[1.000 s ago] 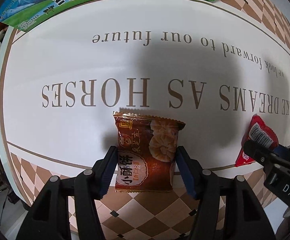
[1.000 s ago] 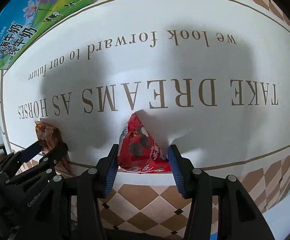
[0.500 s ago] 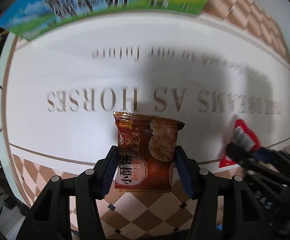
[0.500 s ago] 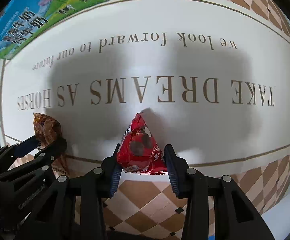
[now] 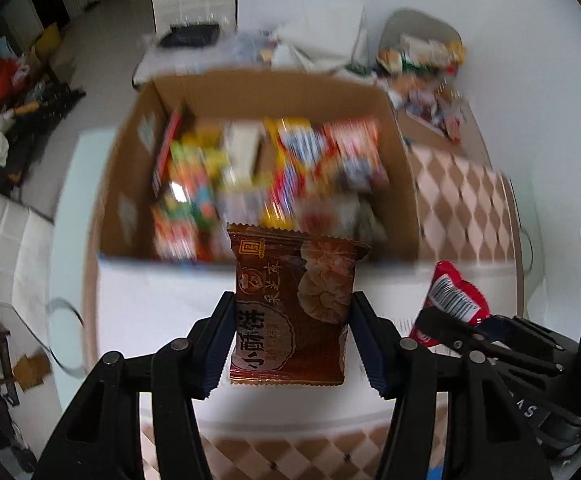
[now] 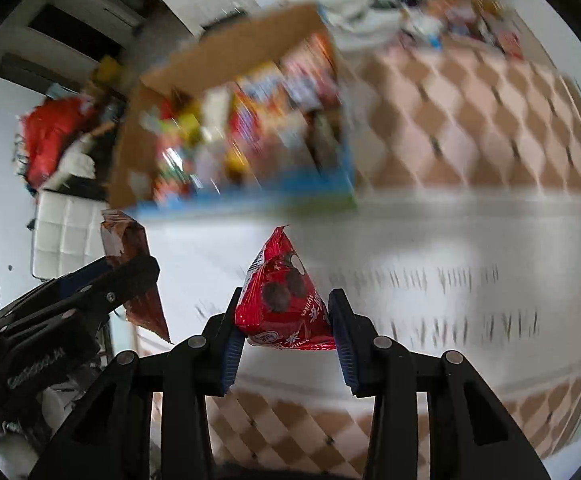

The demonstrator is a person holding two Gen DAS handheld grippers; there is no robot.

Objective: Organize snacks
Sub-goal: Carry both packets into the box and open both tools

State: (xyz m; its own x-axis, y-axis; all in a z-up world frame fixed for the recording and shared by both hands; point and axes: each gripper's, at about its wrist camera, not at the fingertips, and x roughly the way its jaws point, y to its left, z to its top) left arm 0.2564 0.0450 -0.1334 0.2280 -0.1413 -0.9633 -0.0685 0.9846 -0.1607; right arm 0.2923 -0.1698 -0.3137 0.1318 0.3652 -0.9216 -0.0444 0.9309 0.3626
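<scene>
My left gripper [image 5: 292,340] clamps the brown biscuit packet [image 5: 292,308], my right gripper [image 6: 286,330] the red snack pouch [image 6: 284,296]; the snack-filled cardboard box [image 5: 258,92] lies straight ahead, nearer my left.

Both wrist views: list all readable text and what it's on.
"小酥饼", large characters running sideways: brown snack packet in the left gripper.
Barcode, digits too small: red snack packet.
Small white script, unreadable: red snack packet, right wrist view, in the right gripper.
"AS", partial: right gripper body in the left view.
Raised lettering on the left gripper body, blurred.
Cardboard box snacks and tablecloth lettering: motion-blurred.
</scene>
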